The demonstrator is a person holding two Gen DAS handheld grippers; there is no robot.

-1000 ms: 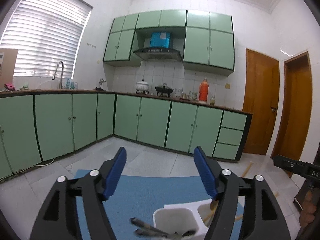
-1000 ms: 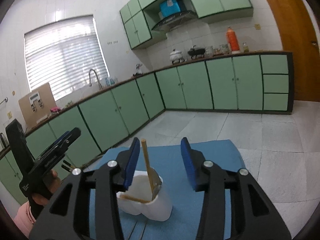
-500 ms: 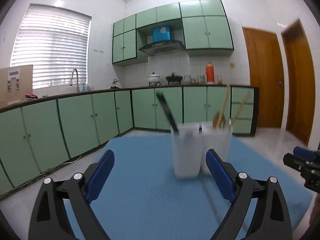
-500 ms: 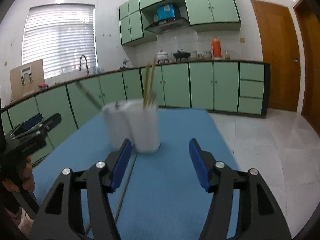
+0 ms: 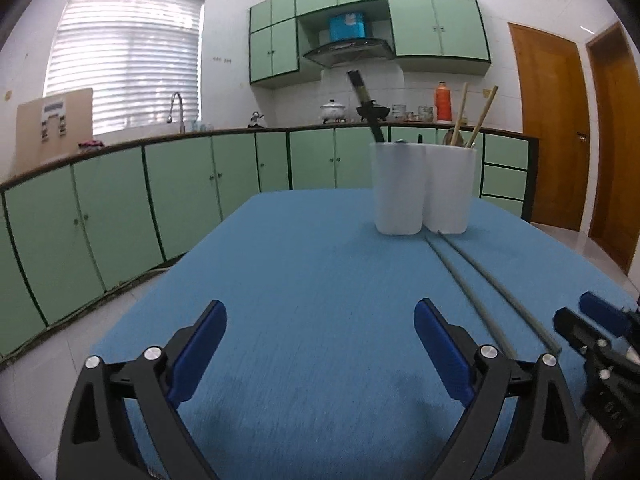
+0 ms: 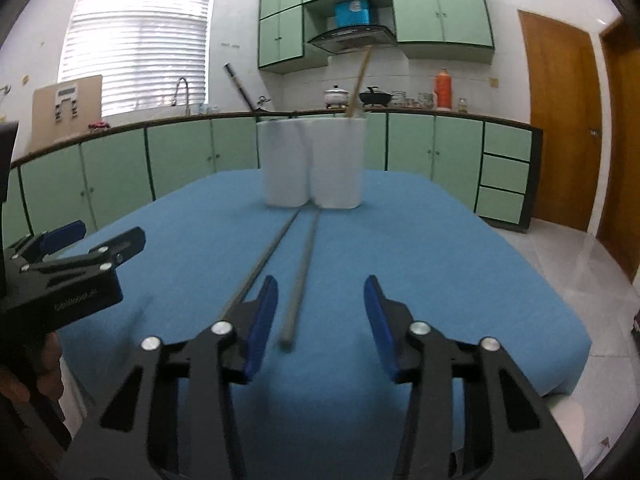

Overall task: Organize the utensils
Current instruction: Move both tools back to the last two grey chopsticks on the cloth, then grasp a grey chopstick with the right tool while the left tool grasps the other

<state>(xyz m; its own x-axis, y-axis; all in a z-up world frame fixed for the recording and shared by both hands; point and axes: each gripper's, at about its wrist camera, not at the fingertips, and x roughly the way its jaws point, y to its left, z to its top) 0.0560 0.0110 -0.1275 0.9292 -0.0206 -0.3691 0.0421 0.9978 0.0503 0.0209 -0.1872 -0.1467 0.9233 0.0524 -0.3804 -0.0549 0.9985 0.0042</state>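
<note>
**Both grippers low over the blue desk**

2 grey chopsticks [image 6: 299, 276] lie from the white holder [image 6: 314, 164] toward the near edge. The right gripper [image 6: 318, 322], jaws just closing, stands apart around 1 stick's end. The left gripper [image 5: 320, 356] gapes wide, just opened, over bare cloth.

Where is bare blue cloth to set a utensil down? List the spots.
Free: the blue tablecloth left of the two grey metal chopsticks, and right of them toward the edge. Crowded: at the white plastic holder, where their tips end.
</note>
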